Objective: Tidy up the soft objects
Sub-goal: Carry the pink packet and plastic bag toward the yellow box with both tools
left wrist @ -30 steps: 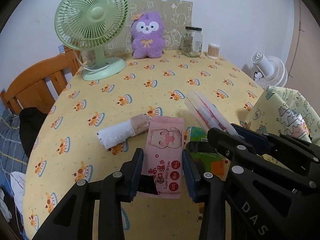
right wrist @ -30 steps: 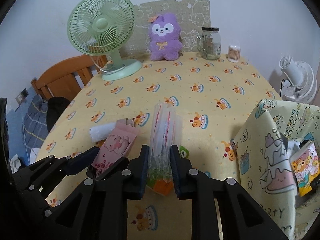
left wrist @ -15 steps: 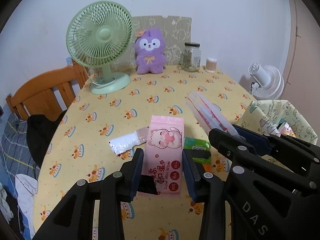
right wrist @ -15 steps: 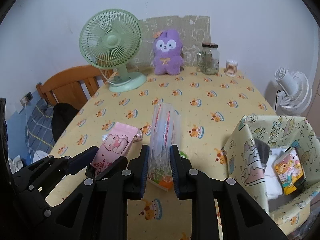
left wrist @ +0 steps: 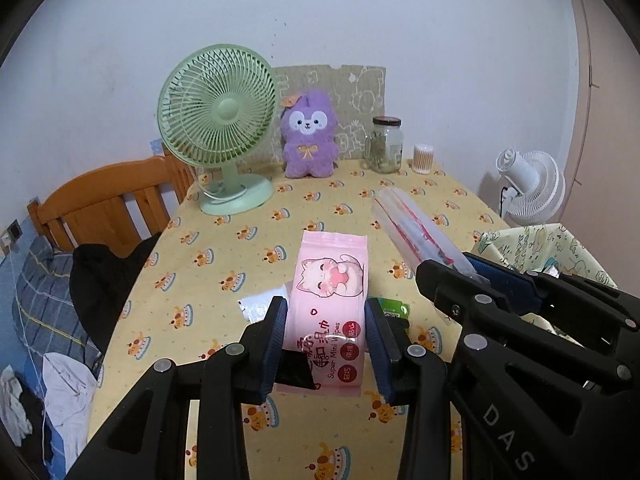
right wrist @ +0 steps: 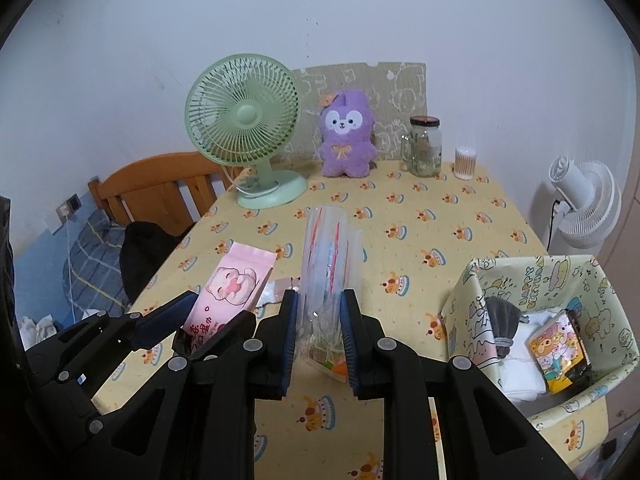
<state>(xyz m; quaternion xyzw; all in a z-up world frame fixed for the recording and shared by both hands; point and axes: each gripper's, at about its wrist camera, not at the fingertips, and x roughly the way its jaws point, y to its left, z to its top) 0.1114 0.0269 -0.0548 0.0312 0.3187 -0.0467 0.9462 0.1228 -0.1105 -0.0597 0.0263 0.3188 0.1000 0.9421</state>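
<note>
Evidently bound for the storage bin [right wrist: 472, 280] beside them, the left gripper [left wrist: 326, 340] clamps the pink wipes pack [left wrist: 330, 300] and the right gripper [right wrist: 320, 336] pinches a clear plastic bag [right wrist: 328, 256].

The pink wet-wipes pack with a cartoon cat [left wrist: 329, 304] covers most of the white rolled wrapper [left wrist: 262, 305] and the green packet [left wrist: 394, 309] lying on the bench behind it, and its small printed lettering is too fine to read. In the right wrist view the clear plastic zip bag with red lines [right wrist: 326, 264] is hidden at its lower sides by the jaws. The white pedestal fan [right wrist: 582, 204] loses its foot behind the yellow cartoon-print fabric bin [right wrist: 532, 276].
</note>
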